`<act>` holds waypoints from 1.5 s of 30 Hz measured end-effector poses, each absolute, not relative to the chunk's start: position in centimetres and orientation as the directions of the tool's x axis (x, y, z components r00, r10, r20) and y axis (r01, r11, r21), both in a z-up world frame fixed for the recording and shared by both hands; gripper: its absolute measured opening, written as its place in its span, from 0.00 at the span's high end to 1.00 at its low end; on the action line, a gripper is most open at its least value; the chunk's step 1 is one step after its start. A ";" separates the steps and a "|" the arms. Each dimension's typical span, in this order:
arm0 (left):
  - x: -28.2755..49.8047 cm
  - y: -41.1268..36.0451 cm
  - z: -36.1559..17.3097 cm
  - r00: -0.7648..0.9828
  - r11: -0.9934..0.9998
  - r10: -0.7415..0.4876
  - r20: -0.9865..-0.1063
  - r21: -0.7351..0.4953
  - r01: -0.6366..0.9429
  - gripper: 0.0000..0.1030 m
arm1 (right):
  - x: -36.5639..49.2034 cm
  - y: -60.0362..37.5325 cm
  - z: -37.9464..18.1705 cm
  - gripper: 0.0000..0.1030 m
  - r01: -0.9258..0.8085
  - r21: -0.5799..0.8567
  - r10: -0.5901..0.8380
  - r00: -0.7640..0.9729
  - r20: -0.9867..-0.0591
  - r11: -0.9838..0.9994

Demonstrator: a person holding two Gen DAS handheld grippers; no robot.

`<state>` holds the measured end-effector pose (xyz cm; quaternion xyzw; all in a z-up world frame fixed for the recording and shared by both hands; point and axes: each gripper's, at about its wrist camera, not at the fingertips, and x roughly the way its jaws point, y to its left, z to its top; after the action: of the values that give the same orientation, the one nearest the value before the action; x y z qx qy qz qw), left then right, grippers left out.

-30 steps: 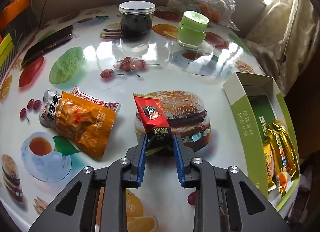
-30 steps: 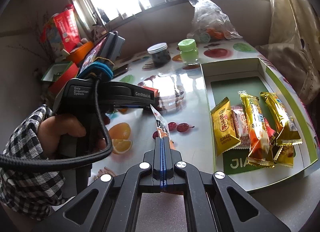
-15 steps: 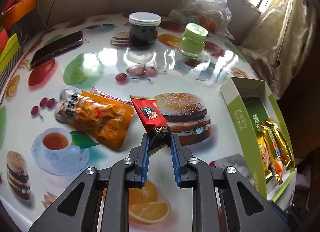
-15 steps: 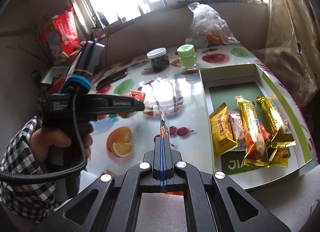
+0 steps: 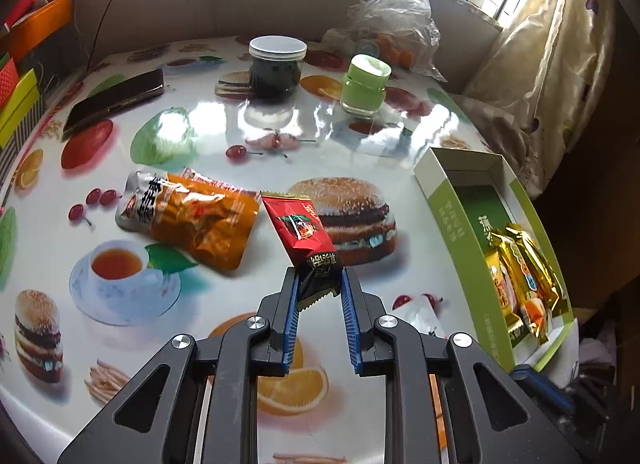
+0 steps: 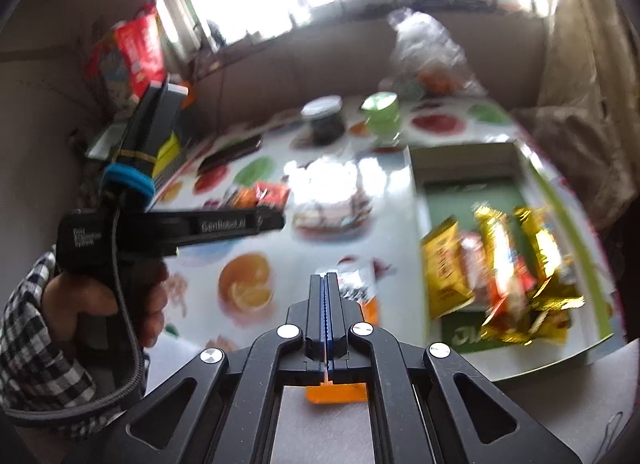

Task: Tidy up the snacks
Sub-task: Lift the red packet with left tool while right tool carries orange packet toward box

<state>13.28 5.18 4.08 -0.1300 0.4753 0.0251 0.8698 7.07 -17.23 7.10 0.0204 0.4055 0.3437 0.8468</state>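
Red snack packet pinched by its near end in the left gripper, lifted off the surface.
Orange packet lies just left of it; green box with gold snacks sits right. Right gripper has just been opening, now nearly pressed together, nothing clearly between.

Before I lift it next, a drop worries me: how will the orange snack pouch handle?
The orange snack pouch looks crinkled and puffy, so probably floppy and light. Its glossy film may slip in the jaws. It lies flat on the table, so rolling seems unlikely.
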 end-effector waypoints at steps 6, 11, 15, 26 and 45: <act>12.7 5.5 4.0 0.547 0.964 -0.079 -0.834 -0.203 -0.171 0.79 | 6.5 -15.9 5.1 0.52 -0.569 0.262 0.540 0.400 -0.740 0.780; 12.3 5.8 4.0 0.549 0.961 -0.084 -0.832 -0.213 -0.176 0.79 | 7.0 -14.7 3.5 0.44 -0.557 0.185 0.457 0.399 -0.795 0.809; 12.1 6.2 4.0 0.552 0.958 -0.085 -0.829 -0.221 -0.184 0.79 | 7.5 -13.8 2.2 0.43 -0.558 0.111 0.380 0.393 -0.837 0.822; 11.8 6.5 4.1 0.555 0.956 -0.090 -0.827 -0.228 -0.184 0.79 | 7.0 -12.2 1.4 0.50 -0.573 0.023 0.303 0.399 -0.865 0.819; 11.5 5.6 6.3 0.586 0.963 -0.096 -0.805 -0.224 -0.151 0.79 | 7.0 -14.9 5.4 0.60 -0.513 0.135 0.410 0.472 -0.780 0.848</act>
<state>11.48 5.58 6.30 -0.1356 0.4550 0.0158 0.8800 7.04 -14.89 5.36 -0.0588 0.4373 0.2696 0.8559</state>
